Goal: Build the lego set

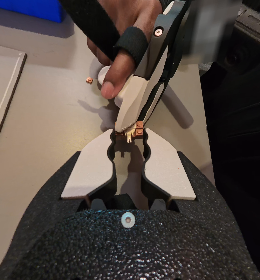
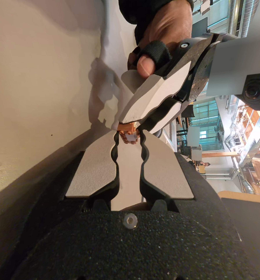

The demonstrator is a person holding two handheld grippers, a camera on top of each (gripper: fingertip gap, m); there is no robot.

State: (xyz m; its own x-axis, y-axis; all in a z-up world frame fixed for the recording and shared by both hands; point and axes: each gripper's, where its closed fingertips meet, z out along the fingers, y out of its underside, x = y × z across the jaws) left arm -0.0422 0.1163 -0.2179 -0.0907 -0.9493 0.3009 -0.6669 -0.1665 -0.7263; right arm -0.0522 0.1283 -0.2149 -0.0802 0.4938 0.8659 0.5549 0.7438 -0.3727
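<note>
I have both grippers on one small brown-and-cream studded plastic brick assembly (image 1: pixel 133 132), held just above the table. My left gripper (image 1: pixel 129 133) has its fingers clamped on the assembly's two sides, a cream peg pointing back at the camera. My right gripper (image 2: pixel 128 136) comes in from above, and its fingers look closed on the same assembly, though I cannot see both pads press. A loose small brown single-stud brick (image 1: pixel 89 79) lies well apart on the pale grey tabletop (image 1: pixel 50 121), near a flat grey dark-edged board (image 1: pixel 6 84). Beyond the table's edge I see an open workshop hall (image 2: pixel 232 144) with ducting.
</note>
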